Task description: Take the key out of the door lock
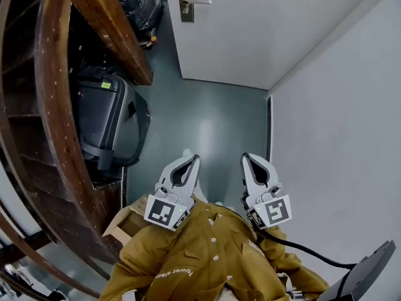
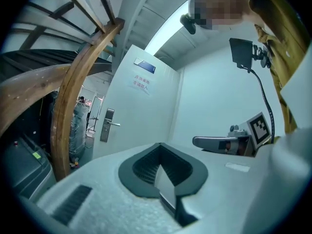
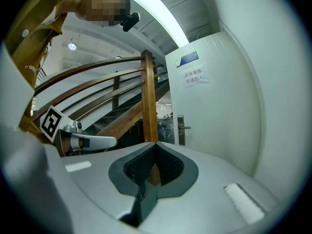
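Observation:
A white door (image 1: 263,24) stands far ahead, with a metal lock plate and lever handle (image 1: 186,1) at its left edge. I cannot make out a key in the lock at this distance. The same lock plate (image 2: 106,126) shows small in the left gripper view, and the lock plate (image 3: 181,129) in the right gripper view. My left gripper (image 1: 192,159) and right gripper (image 1: 245,157) are held side by side close to my body, far short of the door. Both have their jaws together and hold nothing.
A black suitcase (image 1: 109,121) stands on the grey floor (image 1: 207,130) at the left, under a curved wooden stair rail (image 1: 53,105). An open cardboard box (image 1: 125,221) lies near my left side. A white wall (image 1: 338,137) runs along the right.

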`<action>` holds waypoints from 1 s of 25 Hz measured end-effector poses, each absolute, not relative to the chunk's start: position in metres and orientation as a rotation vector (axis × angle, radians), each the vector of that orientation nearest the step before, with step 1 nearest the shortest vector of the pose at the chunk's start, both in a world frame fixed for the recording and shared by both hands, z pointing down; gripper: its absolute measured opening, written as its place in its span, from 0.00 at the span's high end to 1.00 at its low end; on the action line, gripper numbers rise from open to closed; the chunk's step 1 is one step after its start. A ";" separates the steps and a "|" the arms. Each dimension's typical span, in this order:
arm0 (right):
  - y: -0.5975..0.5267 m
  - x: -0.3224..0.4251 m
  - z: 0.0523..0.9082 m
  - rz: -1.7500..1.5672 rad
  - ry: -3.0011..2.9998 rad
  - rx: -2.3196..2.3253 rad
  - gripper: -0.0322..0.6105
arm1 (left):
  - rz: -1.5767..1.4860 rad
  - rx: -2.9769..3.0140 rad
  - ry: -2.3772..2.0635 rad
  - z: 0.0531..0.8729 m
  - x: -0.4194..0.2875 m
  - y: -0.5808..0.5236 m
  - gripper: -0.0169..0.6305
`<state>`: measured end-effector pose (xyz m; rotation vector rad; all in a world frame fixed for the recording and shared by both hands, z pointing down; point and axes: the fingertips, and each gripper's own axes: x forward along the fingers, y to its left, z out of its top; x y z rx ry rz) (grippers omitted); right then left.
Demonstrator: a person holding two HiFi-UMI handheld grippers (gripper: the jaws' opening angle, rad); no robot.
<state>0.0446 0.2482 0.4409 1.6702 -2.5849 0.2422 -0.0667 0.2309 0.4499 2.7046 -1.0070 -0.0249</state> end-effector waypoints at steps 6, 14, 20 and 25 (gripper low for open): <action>0.107 0.032 0.391 0.155 -2.598 1.733 0.95 | -0.053 2.757 -0.960 0.417 -0.079 0.085 0.98; -0.029 0.053 0.402 0.207 -2.638 1.674 0.95 | -0.027 2.727 -0.983 0.423 -0.047 -0.046 0.98; -0.124 0.086 0.396 0.117 -2.689 1.472 0.94 | -0.036 2.674 -1.067 0.419 -0.011 -0.122 0.98; -0.209 0.088 0.392 -0.098 -2.709 1.212 0.79 | -0.075 2.593 -1.174 0.420 -0.005 -0.170 0.98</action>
